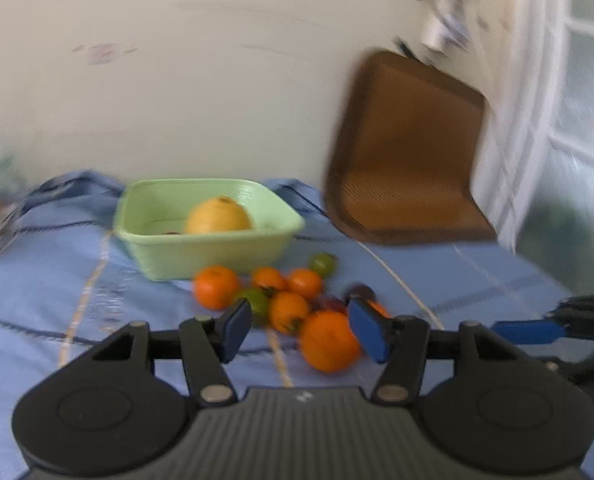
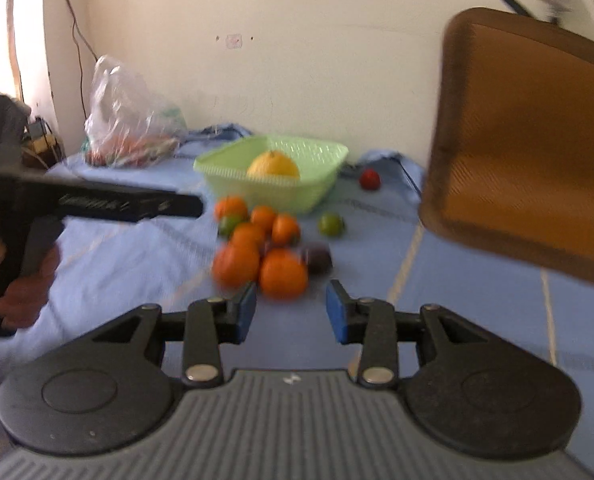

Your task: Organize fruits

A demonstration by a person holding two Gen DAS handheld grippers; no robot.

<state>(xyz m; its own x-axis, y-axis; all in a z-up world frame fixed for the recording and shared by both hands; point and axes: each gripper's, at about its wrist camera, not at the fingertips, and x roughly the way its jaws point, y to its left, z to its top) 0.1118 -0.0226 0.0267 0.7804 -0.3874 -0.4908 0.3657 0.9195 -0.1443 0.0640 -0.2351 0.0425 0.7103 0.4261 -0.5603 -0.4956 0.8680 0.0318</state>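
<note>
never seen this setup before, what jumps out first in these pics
A heap of oranges with a few green and dark fruits lies on the blue cloth, just ahead of both open tools. Behind it stands a pale green basket holding one big yellow fruit. A brown chair looms at the right.

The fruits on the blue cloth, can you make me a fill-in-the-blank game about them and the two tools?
1. The green basket holds one big ____ fruit.
2. Both the left tool and the right tool have their blue pads ____, holding nothing.
3. The pile of oranges lies on the cloth in ____ of the basket, outside it.
4. The small red fruit sits alone to the ____ of the basket in the right wrist view.

Missing words: yellow; open; front; right
</note>
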